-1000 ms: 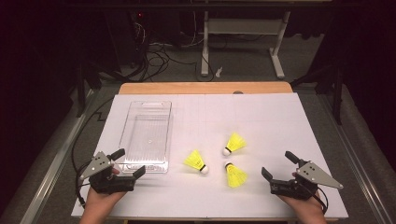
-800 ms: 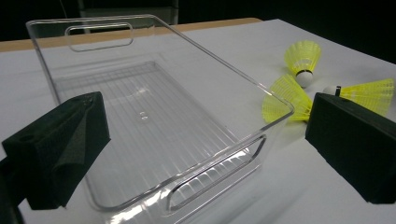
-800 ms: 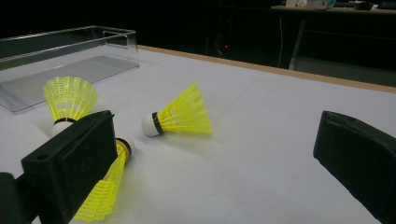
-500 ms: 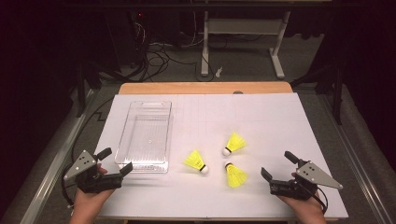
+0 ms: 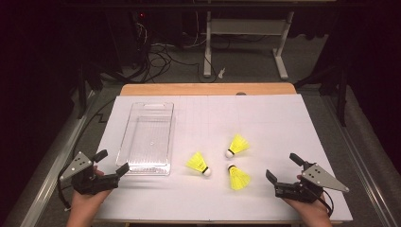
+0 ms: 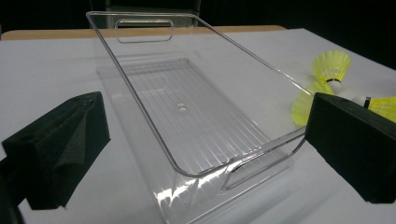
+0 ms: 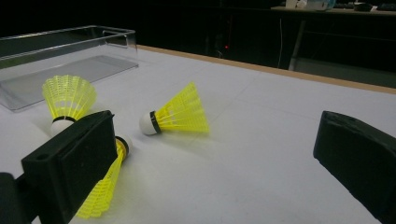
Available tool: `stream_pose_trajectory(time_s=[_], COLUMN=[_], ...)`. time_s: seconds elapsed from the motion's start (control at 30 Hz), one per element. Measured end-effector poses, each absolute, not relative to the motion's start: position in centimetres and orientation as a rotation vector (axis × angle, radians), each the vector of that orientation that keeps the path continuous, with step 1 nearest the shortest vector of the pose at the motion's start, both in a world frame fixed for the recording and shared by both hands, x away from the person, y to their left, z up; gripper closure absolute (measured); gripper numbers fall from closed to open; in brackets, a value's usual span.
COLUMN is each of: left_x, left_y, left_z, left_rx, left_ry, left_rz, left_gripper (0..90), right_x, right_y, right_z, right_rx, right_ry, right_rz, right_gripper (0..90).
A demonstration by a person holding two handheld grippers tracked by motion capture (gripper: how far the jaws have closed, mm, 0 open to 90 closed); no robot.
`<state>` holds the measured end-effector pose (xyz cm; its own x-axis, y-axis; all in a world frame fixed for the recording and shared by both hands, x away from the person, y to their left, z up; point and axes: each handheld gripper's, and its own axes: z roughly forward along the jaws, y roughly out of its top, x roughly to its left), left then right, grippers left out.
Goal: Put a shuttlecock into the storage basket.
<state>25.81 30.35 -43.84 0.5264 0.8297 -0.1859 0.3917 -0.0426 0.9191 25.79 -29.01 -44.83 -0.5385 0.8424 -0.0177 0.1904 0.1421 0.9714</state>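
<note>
Three yellow shuttlecocks lie on the white table: one [image 5: 198, 163] beside the tray, one [image 5: 238, 144] farther back, one [image 5: 238, 178] nearest my right gripper. My left gripper [image 5: 112, 161] is open at the front left, just short of the near end of a clear plastic tray [image 5: 151, 137], with nothing between its jaws. In the left gripper view the empty tray [image 6: 187, 121] lies between the spread jaws of the gripper [image 6: 208, 126]. My right gripper [image 5: 281, 166] is open and empty at the front right. Its left jaw partly hides the closest shuttlecock [image 7: 105, 186].
The table's wooden back edge [image 5: 208, 89] borders the white surface. Bare white tabletop extends to the right and behind the shuttlecocks. On the dark floor beyond are cables and a white desk frame [image 5: 246, 28].
My left gripper has drawn back to the left, away from the tray's near corner. The right gripper, tray and shuttlecocks have stayed put.
</note>
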Motion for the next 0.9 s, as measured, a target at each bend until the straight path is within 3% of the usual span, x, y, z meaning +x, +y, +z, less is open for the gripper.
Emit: stream_pose_trajectory(time_s=[0.23,0.9], left_x=[25.7,25.2], left_y=[30.6,30.6], left_z=[-44.3,-45.6], left_rx=[1.643,1.826], left_ry=[1.076,1.207], left_rz=[0.483,0.455], left_gripper=[1.1,1.0], right_x=[25.7,25.8], right_y=[-29.2,-28.7], right_z=[-44.8,-45.0], right_rx=[1.002,0.987], right_ry=[1.823,1.85], right_rz=[1.429,1.41], right_gripper=[0.1,0.1])
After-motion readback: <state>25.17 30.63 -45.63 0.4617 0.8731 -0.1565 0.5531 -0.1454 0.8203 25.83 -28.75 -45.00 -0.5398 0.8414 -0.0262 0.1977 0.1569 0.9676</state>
